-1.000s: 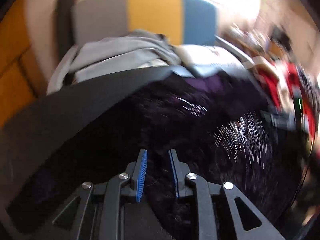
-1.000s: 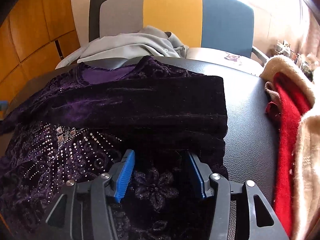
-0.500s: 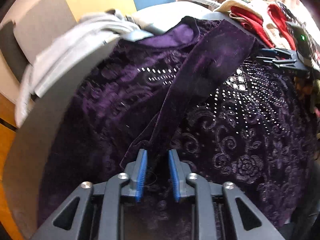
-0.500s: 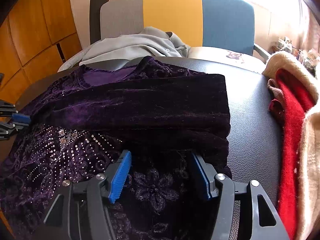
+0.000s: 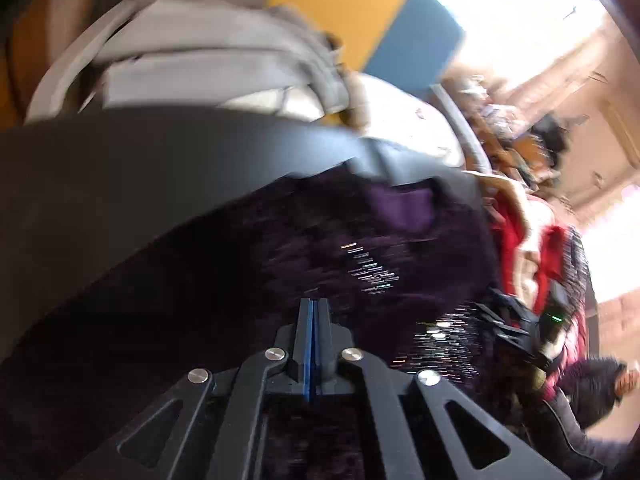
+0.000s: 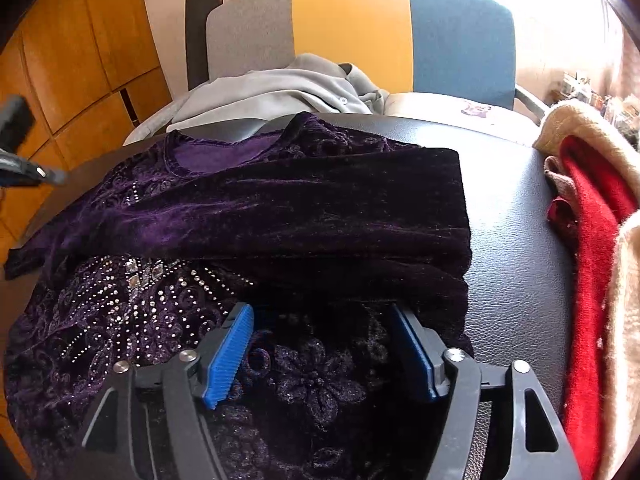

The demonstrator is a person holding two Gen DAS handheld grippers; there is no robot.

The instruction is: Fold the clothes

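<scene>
A dark purple velvet top [image 6: 320, 208] with rhinestones lies flat on the black table [image 6: 516, 248]. One sleeve [image 6: 256, 216] is folded across its chest, with the cuff at the left edge. My right gripper [image 6: 324, 344] stands open low over the flower-patterned hem, with no cloth between its blue pads. In the blurred left wrist view my left gripper [image 5: 314, 308] is shut, pads pressed together, with no cloth visible between them, above the purple top [image 5: 240, 280]. From the right wrist view the left gripper [image 6: 24, 168] hovers off the garment's left side.
Behind the table stands a grey, yellow and blue chair [image 6: 352, 32] with a grey garment [image 6: 280, 88] heaped on its seat. Red and cream knitwear [image 6: 588, 240] is piled along the table's right side. Wooden cabinets [image 6: 80, 40] line the left. A person [image 5: 592, 392] sits low right.
My left gripper had the sleeve between its fingers; it has let go, shut and swung away to the left. The sleeve now rests across the top. My right gripper barely moved.
</scene>
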